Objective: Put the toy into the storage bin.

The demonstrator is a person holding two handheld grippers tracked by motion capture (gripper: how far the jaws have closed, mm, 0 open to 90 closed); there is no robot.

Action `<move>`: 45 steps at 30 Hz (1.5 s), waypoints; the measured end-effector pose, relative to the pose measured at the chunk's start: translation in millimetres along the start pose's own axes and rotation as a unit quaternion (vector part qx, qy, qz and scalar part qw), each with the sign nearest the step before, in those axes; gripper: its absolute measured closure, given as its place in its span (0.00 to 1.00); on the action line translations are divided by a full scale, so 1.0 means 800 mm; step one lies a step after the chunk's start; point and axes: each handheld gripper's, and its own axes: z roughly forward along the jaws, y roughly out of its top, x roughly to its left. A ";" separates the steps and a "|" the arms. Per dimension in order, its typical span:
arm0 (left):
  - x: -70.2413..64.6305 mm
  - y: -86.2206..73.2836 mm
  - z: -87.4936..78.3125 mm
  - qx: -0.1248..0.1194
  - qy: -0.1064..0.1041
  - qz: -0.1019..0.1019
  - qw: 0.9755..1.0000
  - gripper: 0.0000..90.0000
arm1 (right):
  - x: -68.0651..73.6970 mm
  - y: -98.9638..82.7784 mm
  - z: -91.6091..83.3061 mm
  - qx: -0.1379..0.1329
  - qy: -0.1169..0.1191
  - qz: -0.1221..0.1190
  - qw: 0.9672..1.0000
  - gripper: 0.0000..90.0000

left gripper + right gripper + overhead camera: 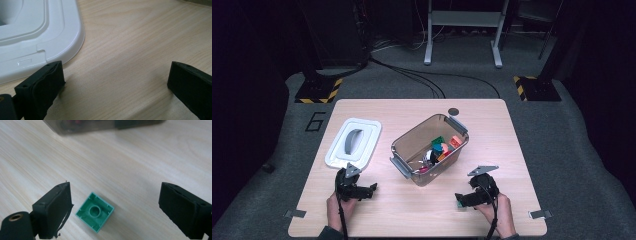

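A small green brick (95,212) lies upside down on the wooden table (140,162), its hollow underside facing up. My right gripper (116,205) is open and low over it; the brick sits between the jaws, nearer the left one, and neither pad touches it. In the high view the right gripper (460,199) is at the table's front right, with the green brick (458,204) at its tips. My left gripper (116,75) is open over bare wood, with nothing between its jaws. In the high view the left gripper (371,189) is at the front left.
A clear brownish bin (401,144) with grey handles stands mid-table and holds several coloured bricks. A white lid (369,137) with a grey handle lies to its left, and in the left gripper view the lid's corner (37,32) is just beyond the jaws. A small dark disc (454,111) sits behind the bin.
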 end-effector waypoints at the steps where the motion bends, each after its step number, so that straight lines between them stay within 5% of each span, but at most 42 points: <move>1: 0.000 0.000 0.000 0.000 0.000 0.000 1.000 0.01 | 0.001 -0.003 0.002 0.003 -0.001 0.000 1.000 0.11; 12: 0.000 0.000 0.000 0.000 0.000 0.000 1.000 0.01 | 0.013 -0.025 0.019 0.026 -0.015 -0.002 1.000 0.18; 27: 0.000 0.000 0.000 0.000 0.000 0.000 1.000 0.01 | 0.001 -0.033 0.016 0.033 -0.041 0.002 0.999 0.40; 33: 0.000 0.000 0.000 0.000 0.000 0.000 1.000 0.01 | 0.002 -0.031 0.019 0.030 -0.039 -0.008 0.999 0.64; 45: 0.000 0.000 0.000 0.000 0.000 0.000 1.000 0.01 | -0.009 -0.014 0.004 0.006 -0.040 0.000 0.999 0.65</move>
